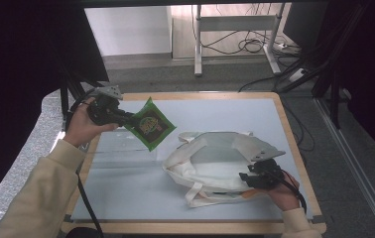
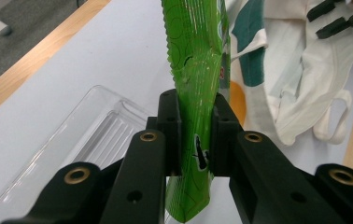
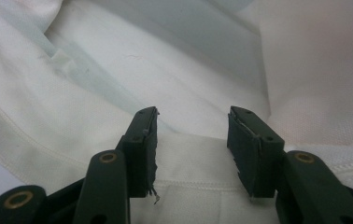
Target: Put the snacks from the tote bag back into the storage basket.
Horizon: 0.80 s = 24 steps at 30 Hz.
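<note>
Here, the left hand-held gripper [image 1: 126, 118] is clamped on a green snack packet [image 1: 150, 124], its 2 jaws pressed flat against the foil as seen in the left gripper view, where the green snack packet [image 2: 198, 70] rises straight up from between them. The packet is held in the air, extending out ahead of the jaws toward the white tote bag [image 1: 210, 166]. Below this hand-held gripper lies a clear plastic tray [image 1: 118, 148] on the pale blue surface [image 1: 225, 109]. The right hand-held gripper [image 1: 247, 177] sits at the near rim of the bag, well apart from the left one. In the right gripper view, the right hand-held gripper [image 3: 191, 149] stands with its jaws parted, white cloth of the tote bag [image 3: 118, 70] lying beneath and ahead of them, a stitched hem running between the 2 jaws. A person's hand [image 1: 79, 126] grips the left tool.
</note>
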Available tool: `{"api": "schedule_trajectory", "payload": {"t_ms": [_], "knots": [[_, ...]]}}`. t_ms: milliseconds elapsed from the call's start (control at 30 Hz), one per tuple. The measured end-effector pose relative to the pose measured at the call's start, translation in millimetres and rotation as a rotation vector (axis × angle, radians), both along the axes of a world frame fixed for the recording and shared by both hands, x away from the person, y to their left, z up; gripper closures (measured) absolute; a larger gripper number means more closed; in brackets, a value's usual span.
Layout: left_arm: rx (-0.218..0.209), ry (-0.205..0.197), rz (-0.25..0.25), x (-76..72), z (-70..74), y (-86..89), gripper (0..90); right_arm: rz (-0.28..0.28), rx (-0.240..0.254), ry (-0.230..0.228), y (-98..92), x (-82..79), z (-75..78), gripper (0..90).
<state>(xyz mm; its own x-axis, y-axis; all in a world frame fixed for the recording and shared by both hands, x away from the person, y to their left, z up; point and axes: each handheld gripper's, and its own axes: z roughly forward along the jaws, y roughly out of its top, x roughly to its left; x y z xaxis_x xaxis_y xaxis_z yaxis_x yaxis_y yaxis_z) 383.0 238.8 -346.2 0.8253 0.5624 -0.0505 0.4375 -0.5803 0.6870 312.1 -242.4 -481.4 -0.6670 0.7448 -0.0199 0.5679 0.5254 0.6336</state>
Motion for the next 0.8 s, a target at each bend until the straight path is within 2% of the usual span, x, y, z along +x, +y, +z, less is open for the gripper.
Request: {"api": "schedule_trajectory", "payload": {"t_ms": [467, 533, 600, 800], "knots": [[0.057, -0.01, -0.005, 4.7, 0.0, 7.0, 78.5, -0.003, 0.004, 0.003, 0.0, 0.2, -0.4, 52.3], [0.05, -0.01, -0.003, 5.3, -0.4, 8.0, 78.4, -0.001, 0.002, 0.002, -0.1, 0.4, -0.6, 52.2], [0.072, -0.012, -0.005, 6.7, -0.5, 9.4, 78.4, -0.002, 0.002, 0.003, -0.2, 0.5, -0.8, 52.2], [0.083, -0.007, 0.003, 11.6, -1.5, 13.4, 78.4, 0.0, 0.004, 0.003, 0.0, 0.7, -1.0, 51.2]]}}
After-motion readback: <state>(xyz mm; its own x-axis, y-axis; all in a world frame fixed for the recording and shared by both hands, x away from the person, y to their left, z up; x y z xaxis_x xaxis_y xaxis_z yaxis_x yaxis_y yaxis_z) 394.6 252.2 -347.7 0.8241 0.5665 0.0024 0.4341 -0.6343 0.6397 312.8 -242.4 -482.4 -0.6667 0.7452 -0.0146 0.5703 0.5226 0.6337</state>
